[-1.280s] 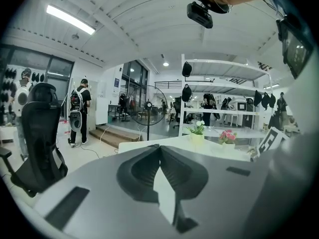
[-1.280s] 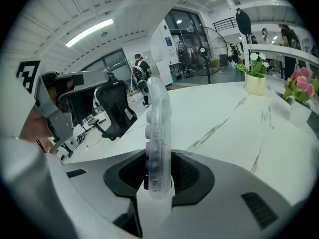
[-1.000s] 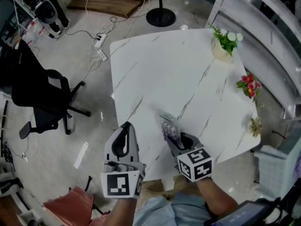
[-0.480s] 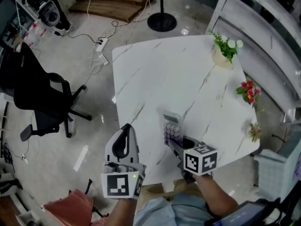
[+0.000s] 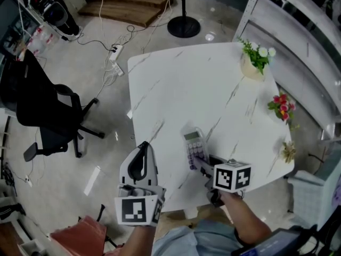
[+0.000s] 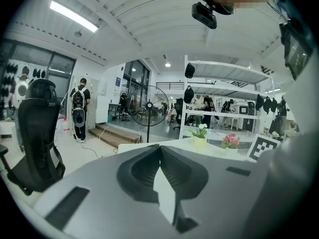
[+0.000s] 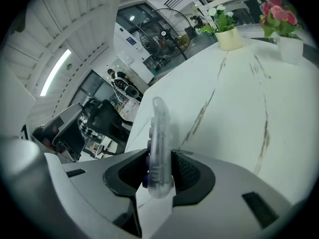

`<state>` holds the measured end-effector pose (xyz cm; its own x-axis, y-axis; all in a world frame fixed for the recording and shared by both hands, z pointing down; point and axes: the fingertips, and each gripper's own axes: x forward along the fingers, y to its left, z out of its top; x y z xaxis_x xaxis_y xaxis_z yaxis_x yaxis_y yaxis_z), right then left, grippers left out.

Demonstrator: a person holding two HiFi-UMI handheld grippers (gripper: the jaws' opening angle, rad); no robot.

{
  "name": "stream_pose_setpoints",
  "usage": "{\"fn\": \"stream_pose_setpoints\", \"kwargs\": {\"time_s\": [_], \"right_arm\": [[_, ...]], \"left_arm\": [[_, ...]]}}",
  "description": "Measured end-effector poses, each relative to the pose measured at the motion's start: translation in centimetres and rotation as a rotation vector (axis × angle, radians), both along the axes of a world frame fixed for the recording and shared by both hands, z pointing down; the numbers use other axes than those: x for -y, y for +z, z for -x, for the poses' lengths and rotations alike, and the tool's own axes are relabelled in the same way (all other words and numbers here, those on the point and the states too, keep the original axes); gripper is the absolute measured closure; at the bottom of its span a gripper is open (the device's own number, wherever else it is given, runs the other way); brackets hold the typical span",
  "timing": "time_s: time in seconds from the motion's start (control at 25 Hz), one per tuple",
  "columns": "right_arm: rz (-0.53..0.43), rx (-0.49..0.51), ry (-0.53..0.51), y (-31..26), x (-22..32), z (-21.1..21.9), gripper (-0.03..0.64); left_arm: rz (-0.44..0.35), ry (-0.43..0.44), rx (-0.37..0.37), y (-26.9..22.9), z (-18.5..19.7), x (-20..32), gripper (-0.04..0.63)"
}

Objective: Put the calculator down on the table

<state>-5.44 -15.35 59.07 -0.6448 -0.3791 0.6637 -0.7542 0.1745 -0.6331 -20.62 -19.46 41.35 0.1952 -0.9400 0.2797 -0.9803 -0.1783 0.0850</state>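
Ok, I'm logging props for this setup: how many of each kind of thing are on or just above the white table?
calculator: 1, between the right gripper's opening jaws
small plants: 3
total: 4

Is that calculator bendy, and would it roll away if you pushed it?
Probably stiff: the calculator sticks straight out from the right gripper, jaws opening, without sagging. Its flat, thin shape should slide on the smooth table, not roll.

Pale grey plastic left gripper (image 5: pixel 143 144) and right gripper (image 5: pixel 198 161), white cubes (image 5: pixel 137 209) with black square markers. Right jaws opening round a clear plastic calculator (image 5: pixel 193 143). Light blue shirt (image 5: pixel 186 239).
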Motion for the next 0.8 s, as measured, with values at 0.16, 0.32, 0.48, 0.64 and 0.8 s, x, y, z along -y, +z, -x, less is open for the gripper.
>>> {"fn": "stream_pose_setpoints", "kwargs": {"time_s": [0.16,0.32,0.48,0.64,0.8], "right_arm": [[0.000,0.000,0.004,0.1,0.0,-0.1,0.463],[-0.019,-0.023,-0.001,0.3,0.0,-0.4,0.460],[-0.043,-0.044,-0.012,0.3,0.2,-0.6,0.454],[-0.054,-0.058,-0.013,0.4,0.3,-0.9,0.446],[-0.056,-0.063,-0.004,0.5,0.4,-1.2,0.439]], "left_arm": [[0.004,0.004,-0.002,0.2,0.0,0.2,0.589],[0.011,0.004,-0.003,0.5,0.0,0.3,0.589],[0.019,0.004,-0.004,0.7,-0.1,0.4,0.589],[0.018,0.009,-0.006,0.7,-0.4,0.5,0.589],[0.025,0.005,-0.005,0.6,-0.5,0.6,0.589]]}}
